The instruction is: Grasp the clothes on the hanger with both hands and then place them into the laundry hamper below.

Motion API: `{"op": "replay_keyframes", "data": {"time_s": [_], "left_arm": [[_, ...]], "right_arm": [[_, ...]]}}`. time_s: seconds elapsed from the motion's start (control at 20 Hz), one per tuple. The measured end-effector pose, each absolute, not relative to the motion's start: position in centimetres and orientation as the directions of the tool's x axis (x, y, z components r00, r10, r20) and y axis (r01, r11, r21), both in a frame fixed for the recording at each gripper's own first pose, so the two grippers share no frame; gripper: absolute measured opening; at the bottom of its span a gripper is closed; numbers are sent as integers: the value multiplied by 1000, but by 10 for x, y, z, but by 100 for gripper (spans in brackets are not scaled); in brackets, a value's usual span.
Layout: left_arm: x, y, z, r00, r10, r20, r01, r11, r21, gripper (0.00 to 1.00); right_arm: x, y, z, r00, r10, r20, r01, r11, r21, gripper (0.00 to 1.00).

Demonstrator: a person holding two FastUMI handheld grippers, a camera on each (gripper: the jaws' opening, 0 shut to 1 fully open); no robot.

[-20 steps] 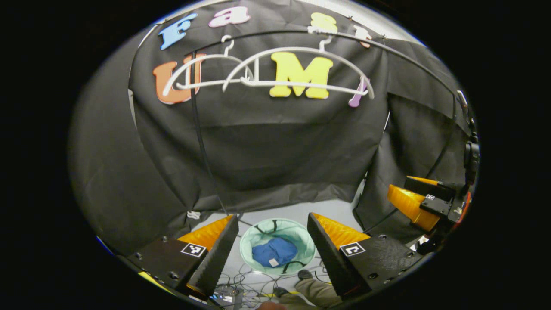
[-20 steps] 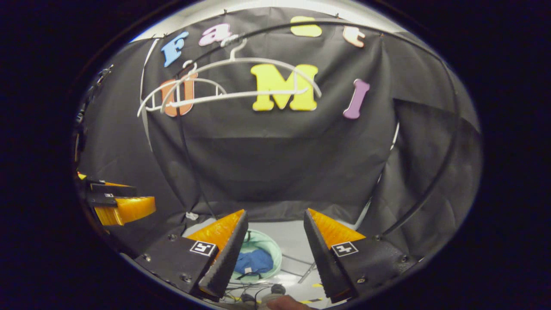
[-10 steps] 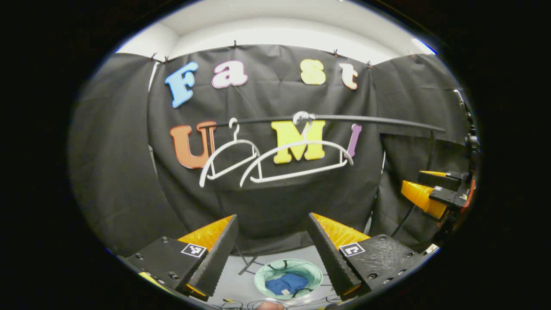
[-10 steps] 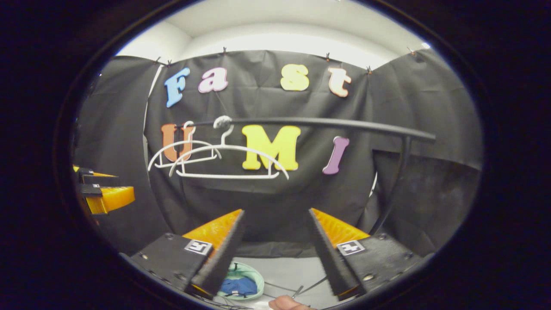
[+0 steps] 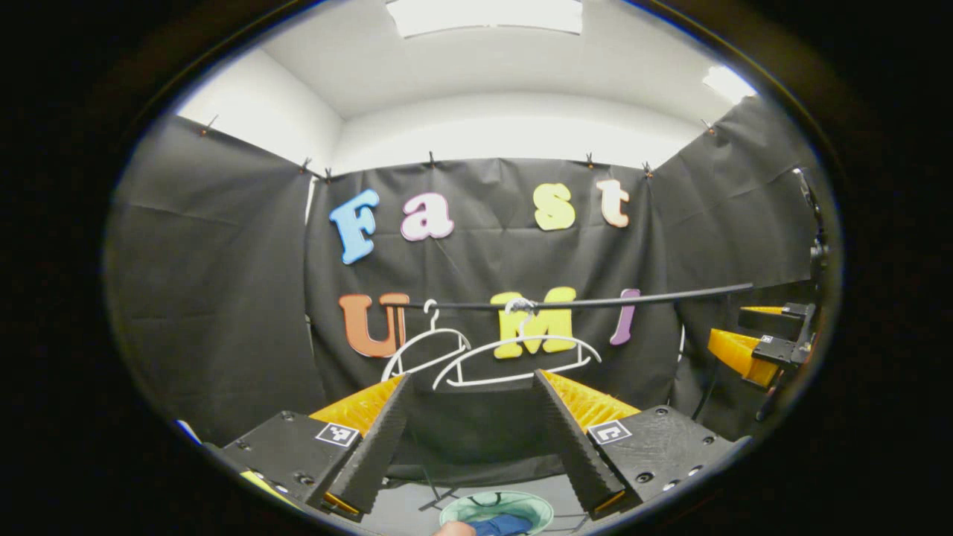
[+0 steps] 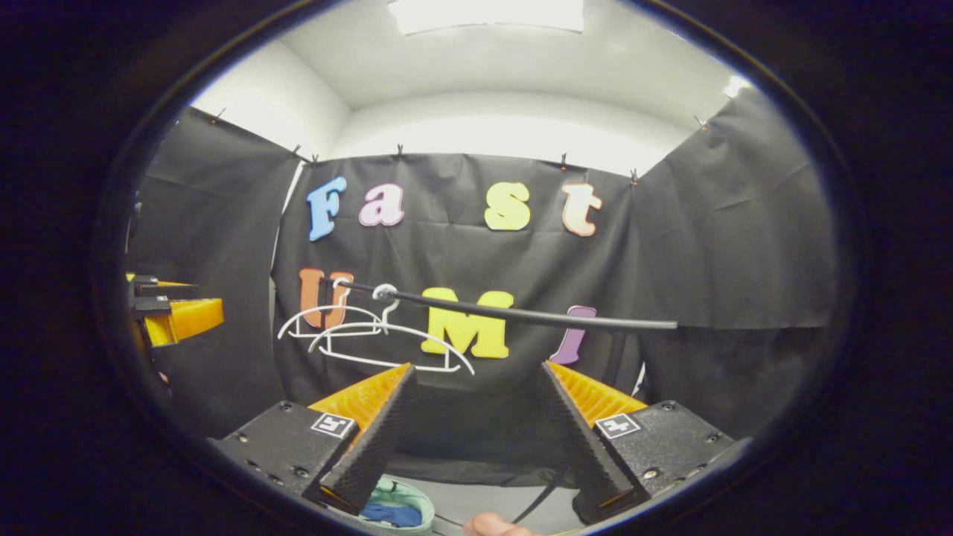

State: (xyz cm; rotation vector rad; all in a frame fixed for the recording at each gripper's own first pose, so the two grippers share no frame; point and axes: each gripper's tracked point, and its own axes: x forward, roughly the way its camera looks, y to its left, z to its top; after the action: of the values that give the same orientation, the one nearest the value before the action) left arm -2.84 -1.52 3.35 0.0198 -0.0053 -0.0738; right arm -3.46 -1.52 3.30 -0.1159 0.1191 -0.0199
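Left gripper [image 5: 470, 428] and right gripper [image 6: 476, 424], each with fingers spread wide and empty. Two bare white hangers [image 5: 514, 361] hang on the black rail [image 5: 595, 301] beyond the fingertips. Blue clothes [image 5: 500, 525] lie in the green laundry hamper [image 5: 521, 506], below between the fingers.

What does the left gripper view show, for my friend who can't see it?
Two bare white hangers hang on a black rail. The open left hand-held gripper points at them, with blue clothes in the green hamper below.
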Motion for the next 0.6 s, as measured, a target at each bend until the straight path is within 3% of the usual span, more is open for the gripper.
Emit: {"op": "replay_keyframes", "data": {"time_s": [0.3, 0.35, 0.6], "left_arm": [[-67, -15, 53, 998, -23, 58, 21, 1000, 18, 93], [-69, -12, 53, 998, -19, 66, 17, 999, 29, 99], [-72, 2, 52, 995, -43, 86, 41, 999, 34, 99]], "right_arm": [[-50, -30, 44, 994, 8, -107, -12, 999, -40, 100], [-52, -34, 46, 995, -7, -98, 3, 999, -35, 100], [-67, -24, 56, 998, -47, -50, 45, 998, -46, 100]]}}
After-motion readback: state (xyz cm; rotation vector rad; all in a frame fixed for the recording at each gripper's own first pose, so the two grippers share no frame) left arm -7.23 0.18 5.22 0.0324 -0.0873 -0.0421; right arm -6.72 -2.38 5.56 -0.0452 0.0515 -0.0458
